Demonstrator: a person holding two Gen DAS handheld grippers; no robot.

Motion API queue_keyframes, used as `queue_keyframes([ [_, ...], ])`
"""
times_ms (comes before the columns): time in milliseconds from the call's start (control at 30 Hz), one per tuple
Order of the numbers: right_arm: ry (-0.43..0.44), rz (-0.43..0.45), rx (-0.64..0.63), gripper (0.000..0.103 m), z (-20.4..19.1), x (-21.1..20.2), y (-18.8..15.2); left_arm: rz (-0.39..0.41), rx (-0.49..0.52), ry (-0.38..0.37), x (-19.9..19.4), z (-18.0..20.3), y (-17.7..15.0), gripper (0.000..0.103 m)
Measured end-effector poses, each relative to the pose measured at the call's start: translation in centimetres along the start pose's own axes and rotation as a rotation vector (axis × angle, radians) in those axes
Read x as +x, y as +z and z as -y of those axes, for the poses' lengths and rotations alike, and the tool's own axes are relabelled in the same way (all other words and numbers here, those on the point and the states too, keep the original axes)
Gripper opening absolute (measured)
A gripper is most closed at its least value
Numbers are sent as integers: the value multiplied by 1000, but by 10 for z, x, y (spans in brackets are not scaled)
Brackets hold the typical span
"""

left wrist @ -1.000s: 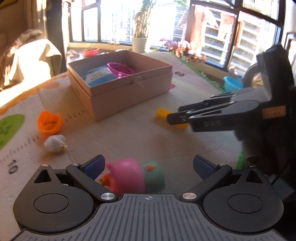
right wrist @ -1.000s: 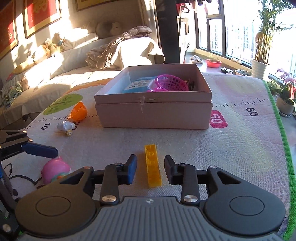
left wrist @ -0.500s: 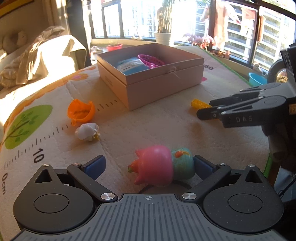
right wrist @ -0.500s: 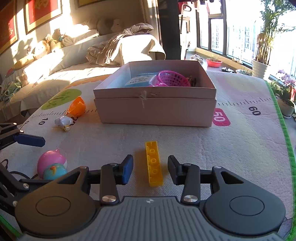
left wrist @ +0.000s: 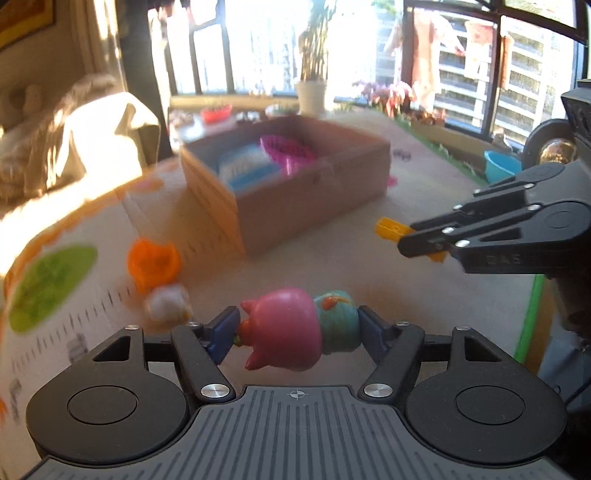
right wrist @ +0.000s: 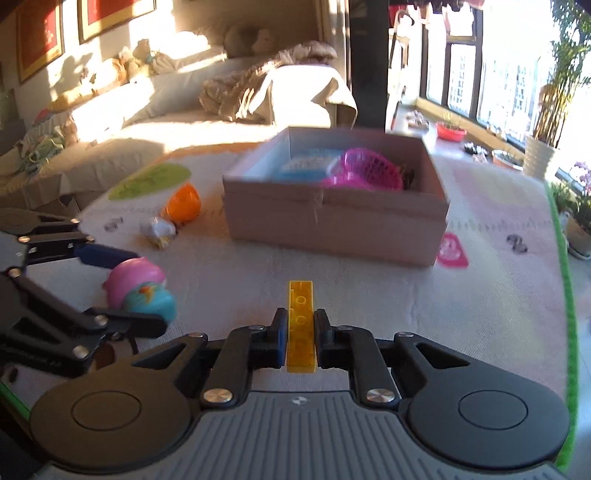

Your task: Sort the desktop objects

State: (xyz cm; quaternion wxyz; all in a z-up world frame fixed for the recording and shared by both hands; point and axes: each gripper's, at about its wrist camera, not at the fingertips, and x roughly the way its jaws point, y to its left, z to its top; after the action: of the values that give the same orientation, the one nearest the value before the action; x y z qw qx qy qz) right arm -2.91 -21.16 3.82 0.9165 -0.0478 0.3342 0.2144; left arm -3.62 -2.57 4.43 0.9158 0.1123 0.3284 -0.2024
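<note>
Low, warm sunlight across the whole room, bright on the sofa [right wrist: 155, 107] along the far left wall, strewn with pillows, soft toys and a crumpled blanket [right wrist: 251, 88]. Two red framed pictures [right wrist: 85, 26] hung above it. Dark pillar [right wrist: 367, 62] between sofa and windows. Tall dark-framed windows [left wrist: 229, 48] beyond the far edge of the counter, glare washing out the view. On the sill, a white pot with a tall leafy plant [left wrist: 312, 94], a small red bowl [left wrist: 216, 112] and pink flowers [left wrist: 388, 92]. Laundry [left wrist: 424, 51] hanging outside the glass, with pale building fronts [left wrist: 532, 70] behind.
</note>
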Motion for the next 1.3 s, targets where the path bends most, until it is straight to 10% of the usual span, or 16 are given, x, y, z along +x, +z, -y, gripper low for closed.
queue_keyframes([
  [333, -56, 212, 67, 14, 37, -13, 100, 267, 17, 103, 38, -14, 91, 78],
  [500, -106, 188, 92, 25, 46, 19, 110, 228, -12, 67, 39, -29, 76, 96],
  [833, -102, 79, 40, 38, 22, 32, 59, 13, -131, 198, 39, -69, -6, 96],
  [1067, 56, 87, -68, 49, -37, 30, 79, -47, -248, 202, 49, -94, -17, 60],
  [1300, 130, 51, -188, 49, -99, 65, 103, -45, -252, 157, 19, -100, -41, 51],
])
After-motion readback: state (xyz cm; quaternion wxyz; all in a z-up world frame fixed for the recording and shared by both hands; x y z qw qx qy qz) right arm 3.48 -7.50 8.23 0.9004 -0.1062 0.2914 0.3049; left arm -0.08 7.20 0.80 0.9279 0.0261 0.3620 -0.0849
